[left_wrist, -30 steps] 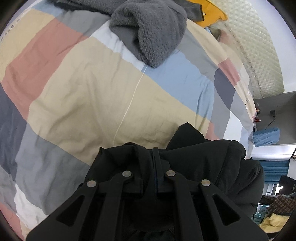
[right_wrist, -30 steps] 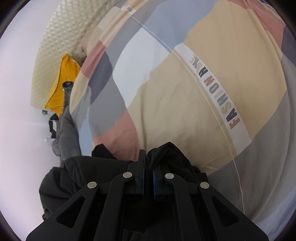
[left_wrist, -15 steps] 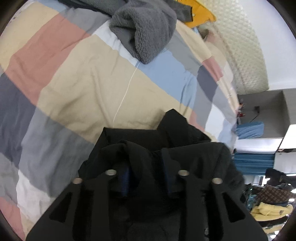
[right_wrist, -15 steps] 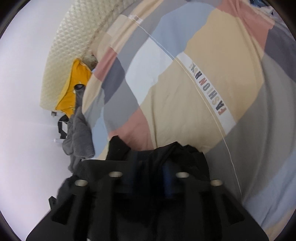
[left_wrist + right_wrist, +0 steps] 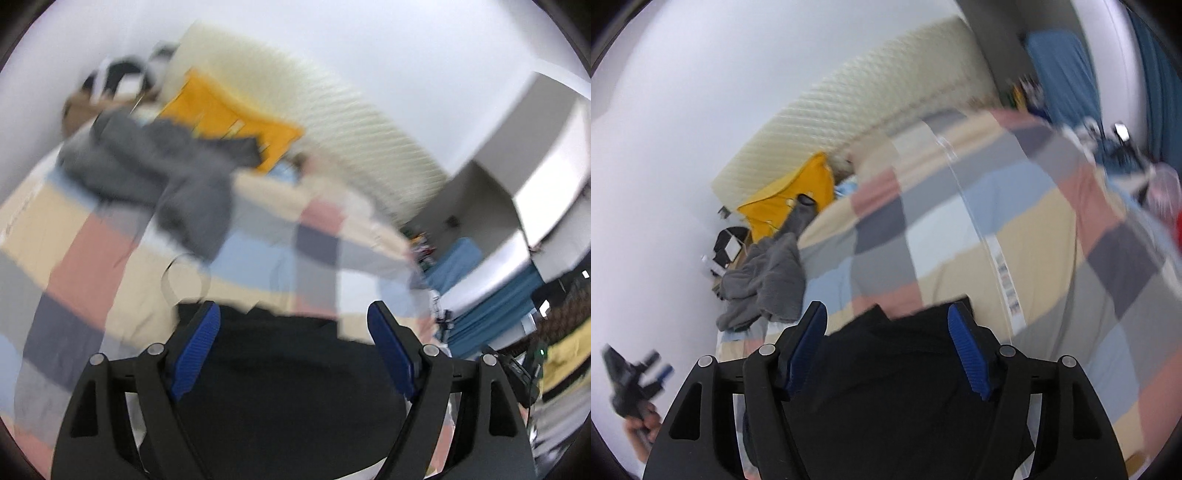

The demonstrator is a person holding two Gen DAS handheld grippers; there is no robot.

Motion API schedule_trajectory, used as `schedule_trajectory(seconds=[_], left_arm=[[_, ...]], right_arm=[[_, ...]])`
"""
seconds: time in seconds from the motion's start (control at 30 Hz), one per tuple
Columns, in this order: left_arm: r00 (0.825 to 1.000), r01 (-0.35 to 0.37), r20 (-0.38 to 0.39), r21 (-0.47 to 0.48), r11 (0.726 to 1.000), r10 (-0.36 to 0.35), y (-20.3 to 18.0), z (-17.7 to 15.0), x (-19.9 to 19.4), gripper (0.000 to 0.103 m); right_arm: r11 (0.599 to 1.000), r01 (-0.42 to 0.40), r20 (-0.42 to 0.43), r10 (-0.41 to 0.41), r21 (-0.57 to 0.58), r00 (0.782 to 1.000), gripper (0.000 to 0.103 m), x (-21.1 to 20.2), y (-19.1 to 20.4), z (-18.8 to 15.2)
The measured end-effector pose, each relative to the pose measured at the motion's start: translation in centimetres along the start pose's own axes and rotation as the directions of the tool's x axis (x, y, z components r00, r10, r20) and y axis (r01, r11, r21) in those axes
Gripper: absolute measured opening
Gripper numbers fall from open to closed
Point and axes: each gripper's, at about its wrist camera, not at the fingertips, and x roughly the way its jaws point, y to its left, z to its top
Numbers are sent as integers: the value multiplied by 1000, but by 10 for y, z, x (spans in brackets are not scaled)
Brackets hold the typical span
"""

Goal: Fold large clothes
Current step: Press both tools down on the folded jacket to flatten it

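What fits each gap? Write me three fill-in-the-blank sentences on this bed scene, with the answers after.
1. Both tongs, left and right, have their jaws ____.
2. The garment lying below the right tongs is ____ in colour.
3. The yellow cloth lies at the head of the bed, by the ____ fleece.

Missing words: open; black; grey

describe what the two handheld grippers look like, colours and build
The left gripper and right gripper look alike: matte black plastic linkage arms with triangular cut-outs, round silver pivot pins, and ribbed blue rubber pads lining the inner face of each finger. No cables, markings or sleeves are visible on either in these blurred views.
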Motion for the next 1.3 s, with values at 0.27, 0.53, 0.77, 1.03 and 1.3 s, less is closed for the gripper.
schedule_trajectory(seconds=[0.27,0.53,0.77,1.03,1.3], left_arm=[[989,-146,53,175,974,138,-59,-51,32,89],[951,-292,1,335,896,309,-28,-126,123,89],[927,-341,-8,397,852,375,6,-147,167,90],[934,-327,-31,329,886,356,17,-138,194,91],[934,-330,-23,331,884,357,23,-135,228,92]], right_arm=[[965,37,142,0,-258,990,76,-11,68,-34],[939,108,166,-55,-325,985,82,56,53,-131],[938,105,52,-93,-331,994,82,138,27,-169],[913,82,38,-73,-398,997,85,177,33,-160],[917,46,9,-47,-396,999,93,213,29,-146]])
